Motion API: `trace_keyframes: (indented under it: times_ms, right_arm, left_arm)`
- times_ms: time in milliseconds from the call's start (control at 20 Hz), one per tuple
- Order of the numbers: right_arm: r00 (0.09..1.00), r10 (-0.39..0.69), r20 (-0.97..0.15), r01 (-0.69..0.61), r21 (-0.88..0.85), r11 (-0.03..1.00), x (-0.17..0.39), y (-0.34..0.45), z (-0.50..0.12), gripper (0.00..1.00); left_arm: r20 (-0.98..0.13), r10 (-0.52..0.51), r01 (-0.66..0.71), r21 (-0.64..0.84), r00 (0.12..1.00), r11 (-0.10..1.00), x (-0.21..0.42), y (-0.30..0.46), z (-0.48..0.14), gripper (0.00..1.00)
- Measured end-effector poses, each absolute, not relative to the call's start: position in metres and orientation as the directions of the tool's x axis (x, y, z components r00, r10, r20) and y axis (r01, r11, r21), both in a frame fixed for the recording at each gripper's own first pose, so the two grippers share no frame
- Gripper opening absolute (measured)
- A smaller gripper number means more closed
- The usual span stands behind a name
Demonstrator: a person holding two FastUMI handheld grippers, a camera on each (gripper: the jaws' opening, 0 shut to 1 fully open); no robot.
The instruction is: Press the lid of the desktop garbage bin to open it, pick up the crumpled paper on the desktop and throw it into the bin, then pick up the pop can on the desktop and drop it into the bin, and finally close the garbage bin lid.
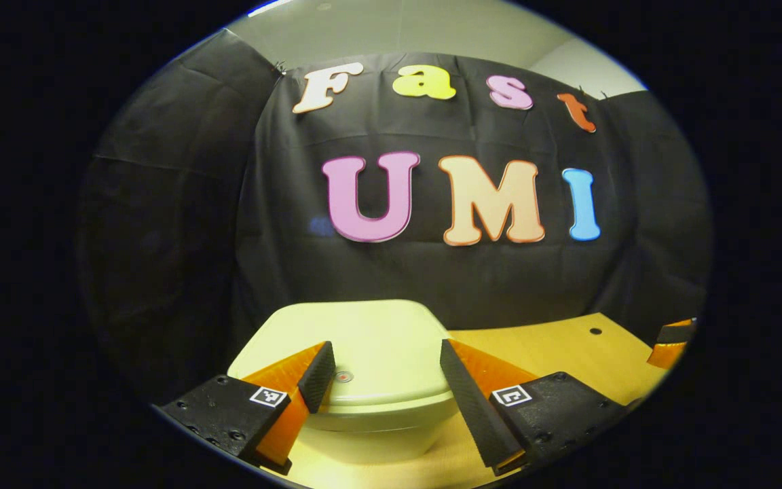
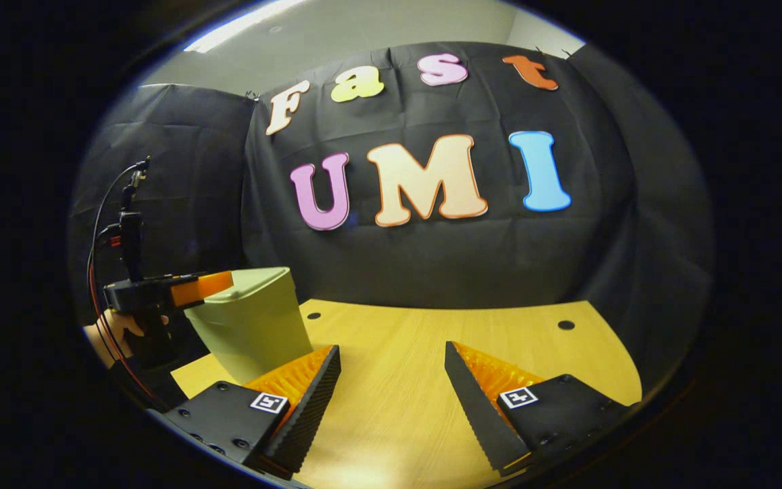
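Left gripper view has your left gripper (image 1: 387, 380) spread open above the pale green plastic bin's lid (image 1: 364, 339), which looks closed. I'd press its round button (image 1: 343, 375) squarely. Right gripper (image 2: 391, 390) is open, holding nothing.

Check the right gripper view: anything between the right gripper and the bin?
Only bare wooden tabletop lies between the right gripper and the green bin, seen in the right gripper view. The gripper is open and holds nothing.

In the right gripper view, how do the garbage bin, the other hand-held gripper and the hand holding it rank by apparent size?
Largest to smallest, as they look:
1. garbage bin
2. left hand-held gripper, though it is partly cut off at the edge, so unsure
3. hand, mostly hidden
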State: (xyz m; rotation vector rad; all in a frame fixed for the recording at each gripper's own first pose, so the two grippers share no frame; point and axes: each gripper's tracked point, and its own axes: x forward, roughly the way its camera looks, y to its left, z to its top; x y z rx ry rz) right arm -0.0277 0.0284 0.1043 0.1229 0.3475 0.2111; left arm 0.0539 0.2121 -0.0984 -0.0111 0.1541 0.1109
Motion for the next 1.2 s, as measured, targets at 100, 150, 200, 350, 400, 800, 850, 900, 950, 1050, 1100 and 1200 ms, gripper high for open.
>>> trace_keyframes:
  times_ms: [100, 150, 200, 350, 400, 800, 850, 900, 950, 1050, 1100, 1200]
  right_arm:
    - [0.939, 0.193, -0.283, -0.159, 0.14, 0.977, -0.024, 0.01, 0.124, 0.97]
    - [0.948, 0.178, -0.262, -0.145, 0.141, 0.979, -0.023, 0.003, 0.133, 0.97]
    - [0.958, 0.159, -0.24, -0.127, 0.144, 0.981, -0.02, -0.005, 0.141, 0.97]
    - [0.978, 0.099, -0.185, -0.072, 0.148, 0.986, -0.018, -0.03, 0.164, 0.96]
    - [0.983, 0.081, -0.166, -0.056, 0.151, 0.987, -0.018, -0.037, 0.171, 0.97]
    - [0.997, -0.006, -0.073, 0.016, 0.138, 0.99, -0.025, -0.077, 0.204, 0.96]
    - [0.998, -0.007, -0.056, 0.015, 0.144, 0.99, -0.025, -0.078, 0.21, 0.96]
    - [0.999, -0.009, -0.043, 0.015, 0.144, 0.989, -0.024, -0.079, 0.214, 0.97]
    - [0.999, -0.012, -0.036, 0.017, 0.14, 0.99, -0.024, -0.08, 0.216, 0.97]
    - [0.999, -0.01, -0.032, 0.014, 0.13, 0.991, -0.024, -0.08, 0.217, 0.97]
    - [1.0, -0.006, -0.03, 0.009, 0.128, 0.992, -0.023, -0.078, 0.218, 0.97]
    - [1.0, -0.003, -0.03, 0.007, 0.122, 0.992, -0.021, -0.078, 0.219, 0.97]
  left_arm:
    - [-0.074, 0.079, -0.08, 0.001, 0.994, 0.997, 0.057, 0.188, -0.08, 0.93]
    - [-0.048, 0.06, -0.06, 0.007, 0.997, 0.998, 0.058, 0.175, -0.075, 0.93]
    - [-0.026, 0.041, -0.04, 0.014, 0.999, 0.999, 0.059, 0.162, -0.069, 0.93]
    - [-0.002, -0.024, 0.024, -0.004, 1.0, 1.0, 0.057, 0.12, -0.06, 0.93]
    - [0.007, -0.045, 0.045, -0.02, 0.999, 0.999, 0.055, 0.106, -0.057, 0.93]
    - [0.067, -0.159, 0.161, -0.034, 0.985, 0.986, 0.053, 0.03, -0.037, 0.94]
    - [0.064, -0.168, 0.171, -0.043, 0.984, 0.984, 0.053, 0.026, -0.039, 0.93]
    - [0.061, -0.182, 0.185, -0.053, 0.981, 0.981, 0.054, 0.021, -0.038, 0.94]
    - [0.054, -0.177, 0.181, -0.063, 0.983, 0.981, 0.054, 0.021, -0.04, 0.94]
    - [0.044, -0.178, 0.181, -0.077, 0.983, 0.981, 0.056, 0.022, -0.042, 0.94]
    - [0.047, -0.176, 0.179, -0.074, 0.983, 0.981, 0.057, 0.023, -0.041, 0.93]
    - [0.054, -0.172, 0.175, -0.057, 0.984, 0.983, 0.06, 0.027, -0.036, 0.94]
